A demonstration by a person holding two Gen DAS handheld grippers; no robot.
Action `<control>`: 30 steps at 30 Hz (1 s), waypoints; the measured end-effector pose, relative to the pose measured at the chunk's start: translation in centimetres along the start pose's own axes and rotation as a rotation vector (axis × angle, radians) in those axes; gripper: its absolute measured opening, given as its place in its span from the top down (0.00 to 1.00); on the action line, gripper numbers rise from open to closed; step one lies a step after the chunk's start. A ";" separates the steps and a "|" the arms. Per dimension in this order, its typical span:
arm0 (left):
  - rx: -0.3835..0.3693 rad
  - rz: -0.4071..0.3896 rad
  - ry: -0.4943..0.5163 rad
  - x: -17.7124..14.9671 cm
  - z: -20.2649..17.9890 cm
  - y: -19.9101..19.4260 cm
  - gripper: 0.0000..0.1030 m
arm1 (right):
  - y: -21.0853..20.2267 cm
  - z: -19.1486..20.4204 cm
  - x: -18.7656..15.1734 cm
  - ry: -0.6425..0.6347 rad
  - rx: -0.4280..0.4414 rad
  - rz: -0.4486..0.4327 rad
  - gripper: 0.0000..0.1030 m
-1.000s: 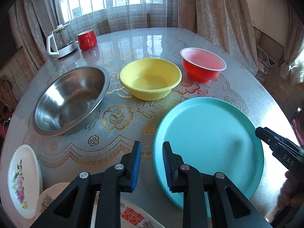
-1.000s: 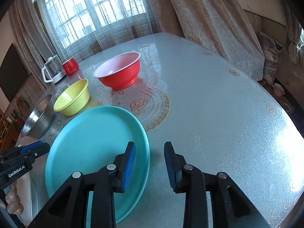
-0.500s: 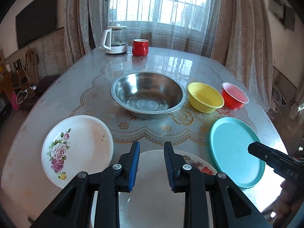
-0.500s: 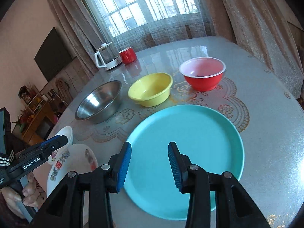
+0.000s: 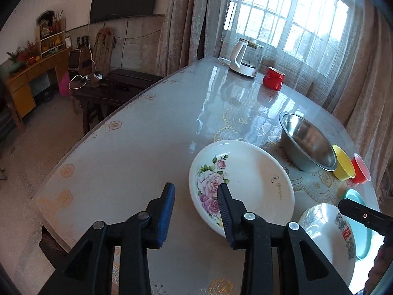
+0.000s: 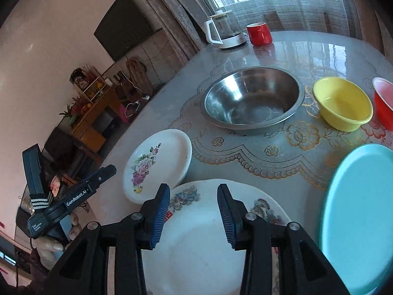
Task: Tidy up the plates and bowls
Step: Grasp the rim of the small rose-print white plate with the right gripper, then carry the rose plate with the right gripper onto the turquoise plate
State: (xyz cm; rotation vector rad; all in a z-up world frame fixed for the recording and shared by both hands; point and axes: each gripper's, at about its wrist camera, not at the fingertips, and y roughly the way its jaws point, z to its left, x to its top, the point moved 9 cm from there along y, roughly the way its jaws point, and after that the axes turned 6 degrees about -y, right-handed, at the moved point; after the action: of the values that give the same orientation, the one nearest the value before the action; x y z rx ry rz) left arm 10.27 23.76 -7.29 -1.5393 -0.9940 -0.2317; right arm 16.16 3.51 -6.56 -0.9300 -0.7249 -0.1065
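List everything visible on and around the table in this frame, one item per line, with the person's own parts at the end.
Round glass-topped table: 1, grey with gold lace pattern, fills both views.
Stainless steel bowl: 1, silver, table centre.
Yellow plastic bowl: 1, right of the steel bowl.
Red plastic bowl: 1, right of the yellow one.
Teal round plate: 1, near right edge.
White rose-print plate: 1, near left.
Large white plate with red print: 1, nearest edge, between the other two plates.
Red mug: 1, far side.
White glass kettle: 1, beside the mug.
Left gripper: black, blue pads, open, empty.
Right gripper: same, open, empty.
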 end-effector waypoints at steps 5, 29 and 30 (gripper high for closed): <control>-0.030 0.015 -0.040 -0.1 1.1 1.1 0.64 | 3.7 1.1 1.6 -0.004 0.000 0.053 0.63; -0.067 0.107 0.024 -1.3 -1.7 5.2 0.80 | 10.6 0.3 2.0 -0.051 -0.095 0.184 0.81; -0.066 0.095 0.030 -1.2 -1.8 4.8 0.79 | 10.3 0.3 2.1 -0.041 -0.085 0.173 0.81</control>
State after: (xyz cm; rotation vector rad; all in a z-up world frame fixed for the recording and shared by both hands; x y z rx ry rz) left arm 13.60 22.04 -11.07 -1.6345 -0.8947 -0.2225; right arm 21.50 10.52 -12.33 -1.0748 -0.6788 0.0352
